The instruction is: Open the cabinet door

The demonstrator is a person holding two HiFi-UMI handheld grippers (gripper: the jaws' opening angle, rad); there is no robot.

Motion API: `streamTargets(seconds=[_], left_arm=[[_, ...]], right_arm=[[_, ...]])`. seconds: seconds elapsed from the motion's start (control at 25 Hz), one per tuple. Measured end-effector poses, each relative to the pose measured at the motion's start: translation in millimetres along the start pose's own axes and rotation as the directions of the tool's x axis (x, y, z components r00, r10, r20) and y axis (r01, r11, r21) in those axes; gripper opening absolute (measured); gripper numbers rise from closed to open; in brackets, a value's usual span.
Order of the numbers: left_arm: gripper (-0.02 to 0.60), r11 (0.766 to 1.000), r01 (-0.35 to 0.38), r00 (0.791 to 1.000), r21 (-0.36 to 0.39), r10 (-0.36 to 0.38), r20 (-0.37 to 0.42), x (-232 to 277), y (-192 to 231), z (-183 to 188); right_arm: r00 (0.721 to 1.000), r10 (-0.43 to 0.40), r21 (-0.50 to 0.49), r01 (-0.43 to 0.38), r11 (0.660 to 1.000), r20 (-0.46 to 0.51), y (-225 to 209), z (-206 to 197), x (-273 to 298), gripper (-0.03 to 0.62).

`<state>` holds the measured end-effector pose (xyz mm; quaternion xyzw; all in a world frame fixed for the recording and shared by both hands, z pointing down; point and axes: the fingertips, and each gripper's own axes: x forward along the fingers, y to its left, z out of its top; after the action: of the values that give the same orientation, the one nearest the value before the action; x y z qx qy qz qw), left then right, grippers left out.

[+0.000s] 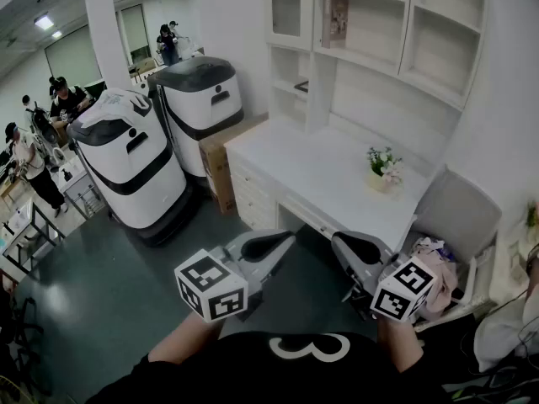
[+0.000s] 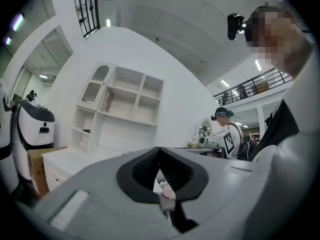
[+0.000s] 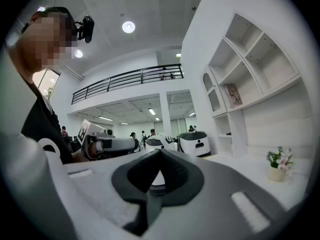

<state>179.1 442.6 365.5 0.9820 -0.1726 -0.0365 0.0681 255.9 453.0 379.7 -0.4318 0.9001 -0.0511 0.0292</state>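
Left gripper point(image 1: 282, 241) and right gripper point(image 1: 349, 242) are both pressed together with nothing between the jaws; we see them held level in front of the person, well apart from the white shelf unit point(image 1: 370, 99). The cabinet door point(image 1: 286, 11), arched and glazed, sits at the unit's top left, above the surface point(image 1: 337, 183).

Risks, as we judge them: closed jaws would slip off the door edge unless spread first; we see no handle, so a bad grab is likely; reaching across could knock the flower pot point(image 1: 383, 168); the glass may take a bump.

Writing: only a white "3"-like figure on the black shirt point(image 1: 310, 346); book cover point(image 1: 339, 19) unreadable; marker cubes point(image 1: 210, 286) carry patterns, no text.
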Motion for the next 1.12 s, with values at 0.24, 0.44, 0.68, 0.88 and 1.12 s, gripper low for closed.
streamTargets(seconds=[0.24, 0.44, 0.68, 0.88, 1.12], left_arm=[[0.003, 1.0, 0.0, 1.0, 0.0, 0.0, -0.009, -1, 5, -4], [0.003, 1.0, 0.008, 1.0, 0.005, -0.008, -0.011, -9, 11, -4], [0.003, 1.0, 0.008, 1.0, 0.01, -0.008, -0.006, -23, 28, -1], [0.003, 1.0, 0.002, 1.0, 0.0, -0.002, -0.003, -44, 48, -4], [0.003, 0.999, -0.032, 0.999, -0.008, 0.032, 0.004, -74, 73, -10]], right_arm=[[1.0, -0.001, 0.006, 0.002, 1.0, -0.012, 0, -7, 6, 0.002], [1.0, -0.003, -0.003, 0.003, 1.0, -0.015, 4, -8, 15, 0.002], [1.0, -0.026, 0.021, 0.026, 0.999, -0.011, 7, -11, 37, 0.002], [1.0, -0.019, 0.048, 0.02, 0.999, -0.011, 20, -22, 62, 0.002], [1.0, 0.002, 0.035, -0.001, 0.999, -0.03, 37, -35, 93, 0.002]])
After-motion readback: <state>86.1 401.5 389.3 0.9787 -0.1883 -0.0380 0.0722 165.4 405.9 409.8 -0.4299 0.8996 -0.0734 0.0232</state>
